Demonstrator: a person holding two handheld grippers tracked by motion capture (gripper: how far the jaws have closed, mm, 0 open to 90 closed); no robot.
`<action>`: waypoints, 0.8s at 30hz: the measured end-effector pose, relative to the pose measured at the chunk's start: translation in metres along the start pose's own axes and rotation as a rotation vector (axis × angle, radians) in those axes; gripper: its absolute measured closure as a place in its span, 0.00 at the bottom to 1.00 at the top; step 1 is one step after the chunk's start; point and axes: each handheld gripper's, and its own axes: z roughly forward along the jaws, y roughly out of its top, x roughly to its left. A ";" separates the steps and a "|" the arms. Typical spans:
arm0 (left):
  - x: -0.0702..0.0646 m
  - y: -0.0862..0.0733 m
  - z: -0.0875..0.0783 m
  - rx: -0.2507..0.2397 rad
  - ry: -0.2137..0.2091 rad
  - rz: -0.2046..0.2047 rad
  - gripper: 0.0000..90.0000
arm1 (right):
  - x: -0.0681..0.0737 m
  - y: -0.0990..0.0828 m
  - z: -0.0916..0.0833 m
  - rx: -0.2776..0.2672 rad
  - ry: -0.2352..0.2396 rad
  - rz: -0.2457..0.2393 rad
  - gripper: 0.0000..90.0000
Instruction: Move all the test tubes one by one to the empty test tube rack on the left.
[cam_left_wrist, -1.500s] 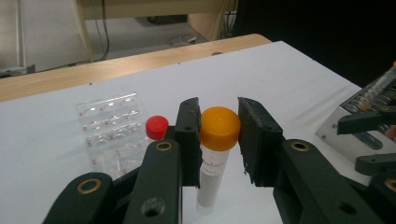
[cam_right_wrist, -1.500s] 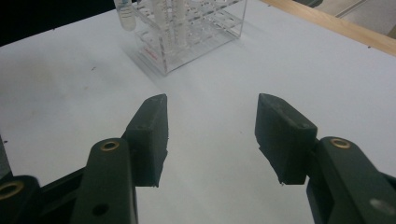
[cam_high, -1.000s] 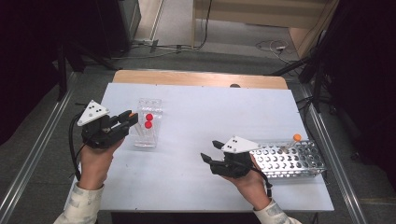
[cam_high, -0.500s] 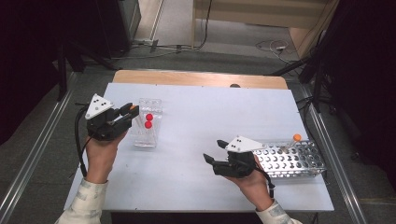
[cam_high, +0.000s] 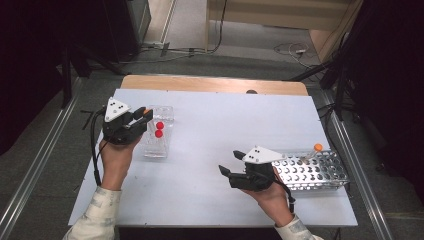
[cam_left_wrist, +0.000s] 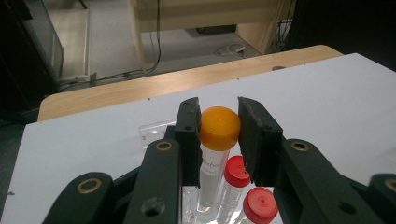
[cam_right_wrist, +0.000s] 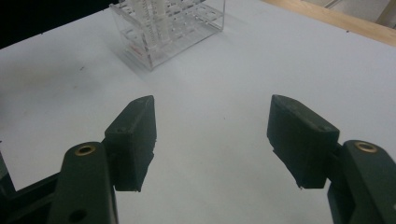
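Left claw (cam_left_wrist: 219, 133), clenched on the orange-capped tube (cam_left_wrist: 219, 128), has slid toward the frame's upper left over the clear rack (cam_high: 157, 135); delivery looks close. Right claw (cam_right_wrist: 212, 140) has just opened, nothing between.

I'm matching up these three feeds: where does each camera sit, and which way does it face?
High view: above the person's side, facing forward and down on the white table; both forearms and claws show.
Left gripper view: rides the left claw, facing the far edge; its pads clamp an orange-capped tube.
Right gripper view: rides the open right claw, facing the clear rack.
Shared: all three show the clear rack.
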 end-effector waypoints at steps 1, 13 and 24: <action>0.001 0.000 0.000 0.001 0.001 -0.002 0.79 | 0.000 0.000 0.000 0.000 -0.001 -0.001 0.35; 0.000 -0.011 0.010 0.032 -0.010 -0.004 0.78 | 0.000 0.000 0.000 -0.001 -0.002 -0.005 0.35; -0.002 -0.019 0.012 0.044 -0.005 0.000 0.78 | 0.001 -0.001 0.000 0.002 -0.007 -0.005 0.35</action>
